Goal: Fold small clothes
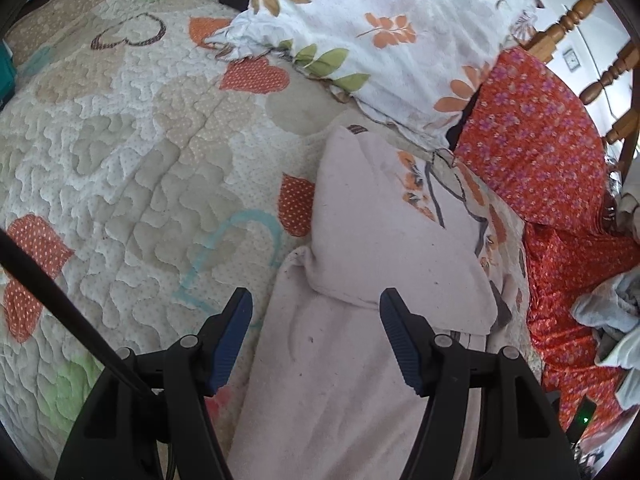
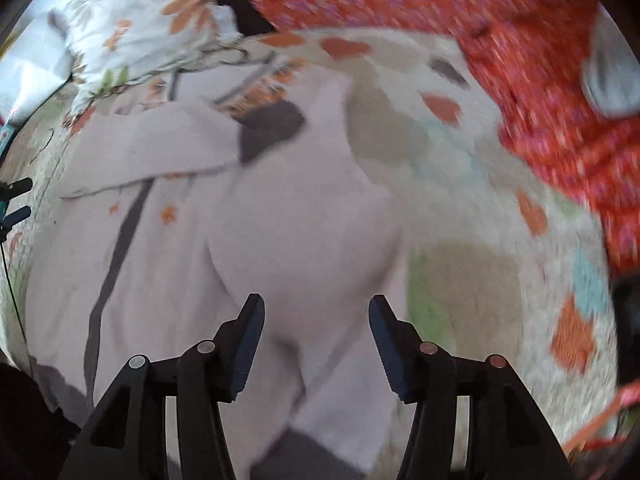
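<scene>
A pale pink garment [image 1: 360, 280] with orange and grey print lies on the quilted bedspread [image 1: 120, 160], one part folded over its middle. My left gripper [image 1: 316, 304] is open and empty, its jaws wide over the garment's left part. In the right wrist view, which is blurred, the same garment [image 2: 260, 220] spreads below my right gripper [image 2: 316, 312], which is open and empty above a raised fold. The left gripper's fingertips [image 2: 16, 200] show at the far left edge.
A white floral pillow [image 1: 380, 32] lies behind the garment. A red flowered cloth [image 1: 552, 168] covers the right side, also seen in the right wrist view [image 2: 540, 60]. Grey-white clothes [image 1: 612, 312] are heaped at right. A wooden bed rail [image 1: 576, 20] stands behind.
</scene>
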The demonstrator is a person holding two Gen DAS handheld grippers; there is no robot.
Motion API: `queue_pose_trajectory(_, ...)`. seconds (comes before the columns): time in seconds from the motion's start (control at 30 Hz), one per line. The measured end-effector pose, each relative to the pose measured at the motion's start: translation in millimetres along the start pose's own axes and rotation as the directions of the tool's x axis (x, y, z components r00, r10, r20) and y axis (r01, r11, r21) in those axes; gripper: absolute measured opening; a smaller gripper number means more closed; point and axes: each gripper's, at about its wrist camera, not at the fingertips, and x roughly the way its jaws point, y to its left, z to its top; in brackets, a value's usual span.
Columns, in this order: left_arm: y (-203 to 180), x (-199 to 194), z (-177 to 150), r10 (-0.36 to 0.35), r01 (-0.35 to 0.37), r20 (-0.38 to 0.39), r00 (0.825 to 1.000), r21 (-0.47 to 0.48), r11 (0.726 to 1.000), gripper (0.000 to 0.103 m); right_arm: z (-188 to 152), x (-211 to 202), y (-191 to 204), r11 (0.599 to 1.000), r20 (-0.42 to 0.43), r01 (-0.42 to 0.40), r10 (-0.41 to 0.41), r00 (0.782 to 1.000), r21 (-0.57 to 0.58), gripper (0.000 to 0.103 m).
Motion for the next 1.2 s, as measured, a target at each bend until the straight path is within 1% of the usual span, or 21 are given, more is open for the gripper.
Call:
queue_pose_trajectory(0.1,-0.7,-1.2,-0.7,0.008,-0.008,0.005,1.0,0.002,1.0,0.066,-22.5,-2.2,-13.3,0.998,-0.068,0.024,-0.02,0.997,0.059,0.064)
queue_pose_trajectory(0.23,2.5,-0.6,-1.3,-0.004,0.004,-0.005,1.0,-0.028,1.0,0.066,-53.0,-3.0,-13.4,0.996,-0.119,0.019,-0.008,0.993,0.088,0.064)
queue_pose_trajectory(0.3,2.5,-0.2,-1.6,-0.005,0.004,-0.007,1.0,-0.028,1.0,0.066,-68.2,0.3,-8.5,0.996,-0.138,0.033,-0.022,0.99,0.077,0.064)
queue_pose_trajectory(0.37,2.0,0.5,-1.4,-0.003,0.003,-0.007,1.0,-0.03,1.0,0.066,-80.3,6.1,-3.4,0.996,-0.154,0.071,-0.063,0.986,0.05,0.064)
queue_pose_trajectory(0.4,1.6,1.0,-1.1,-0.007,0.007,-0.008,1.0,-0.036,0.999,0.066,-88.4,10.4,-0.6,0.995,-0.152,0.09,-0.084,0.985,0.032,0.064)
queue_pose_trajectory(0.43,1.4,1.8,-0.7,-0.013,0.013,-0.01,1.0,-0.044,0.999,0.066,-91.5,9.5,0.9,0.995,-0.13,0.094,-0.09,0.987,0.025,0.062)
queue_pose_trajectory(0.47,0.8,2.5,-0.7,-0.022,0.022,-0.013,1.0,-0.054,0.998,0.066,-94.5,6.5,2.8,0.996,-0.103,0.091,-0.089,0.991,0.016,0.039)
queue_pose_trajectory(0.5,0.1,3.1,-1.2,-0.033,0.032,-0.016,0.999,-0.063,0.998,0.066,-97.0,2.5,4.5,0.998,-0.089,0.061,-0.06,0.994,0.007,0.008)
queue_pose_trajectory(0.57,-2.1,4.6,-2.5,-0.041,0.04,-0.019,0.999,-0.068,0.997,0.066,-98.6,-10.4,-1.5,0.999,-0.069,0.0,0.002,0.998,0.035,0.008)
queue_pose_trajectory(0.6,-3.9,5.3,-3.6,-0.04,0.038,-0.022,0.999,-0.061,0.997,0.066,-97.1,-23.2,-12.4,0.996,-0.036,-0.051,0.053,0.998,0.074,0.008)
queue_pose_trajectory(0.67,-6.5,6.2,-5.7,-0.03,0.029,-0.025,0.999,-0.044,0.999,0.066,-90.3,-50.0,-41.4,0.985,0.038,-0.075,0.07,0.997,0.156,0.008)
queue_pose_trajectory(0.77,-3.9,5.8,-7.4,-0.023,0.022,-0.026,0.999,-0.048,0.999,0.066,-77.5,-84.8,-95.4,0.95,0.118,-0.047,0.011,0.993,0.309,0.008)
queue_pose_trajectory(0.8,-2.2,5.4,-7.5,-0.024,0.022,-0.027,0.999,-0.054,0.998,0.066,-73.6,-95.1,-119.1,0.935,0.136,-0.024,-0.026,0.99,0.355,0.008)
queue_pose_trajectory(0.87,0.5,3.9,-6.8,-0.024,0.022,-0.025,0.999,-0.063,0.998,0.066,-66.9,-111.6,-160.4,0.899,0.144,0.056,-0.131,0.981,0.433,0.008)
queue_pose_trajectory(0.9,1.5,2.5,-6.3,-0.025,0.023,-0.02,0.999,-0.067,0.997,0.066,-62.9,-118.3,-186.8,0.869,0.136,0.105,-0.194,0.972,0.484,0.008)
queue_pose_trajectory(0.97,3.0,0.0,-5.7,-0.026,0.025,-0.013,1.0,-0.071,0.997,0.066,-59.4,-125.4,-217.9,0.822,0.129,0.128,-0.237,0.963,0.556,0.008)
queue_pose_trajectory(1.0,3.7,-1.0,-5.2,-0.025,0.025,-0.01,1.0,-0.074,0.997,0.066,-56.8,-128.1,-232.3,0.797,0.13,0.12,-0.241,0.962,0.592,0.008)
queue_pose_trajectory(1.07,5.5,-1.8,-4.5,-0.025,0.024,-0.008,1.0,-0.081,0.996,0.066,-49.6,-129.5,-242.4,0.773,0.143,0.08,-0.217,0.966,0.63,0.008)
queue_pose_trajectory(1.1,6.7,-1.8,-4.1,-0.024,0.023,-0.008,1.0,-0.085,0.996,0.066,-44.4,-129.3,-238.8,0.776,0.151,0.067,-0.205,0.967,0.627,0.008)
queue_pose_trajectory(1.17,9.9,-1.2,-2.6,-0.018,0.017,-0.012,1.0,-0.094,0.995,0.066,-31.3,-129.4,-223.2,0.8,0.169,0.04,-0.175,0.97,0.599,0.008)
queue_pose_trajectory(1.2,11.4,-1.3,-2.1,-0.015,0.014,-0.013,1.0,-0.097,0.995,0.066,-22.0,-128.0,-210.2,0.819,0.184,0.013,-0.144,0.972,0.574,0.008)
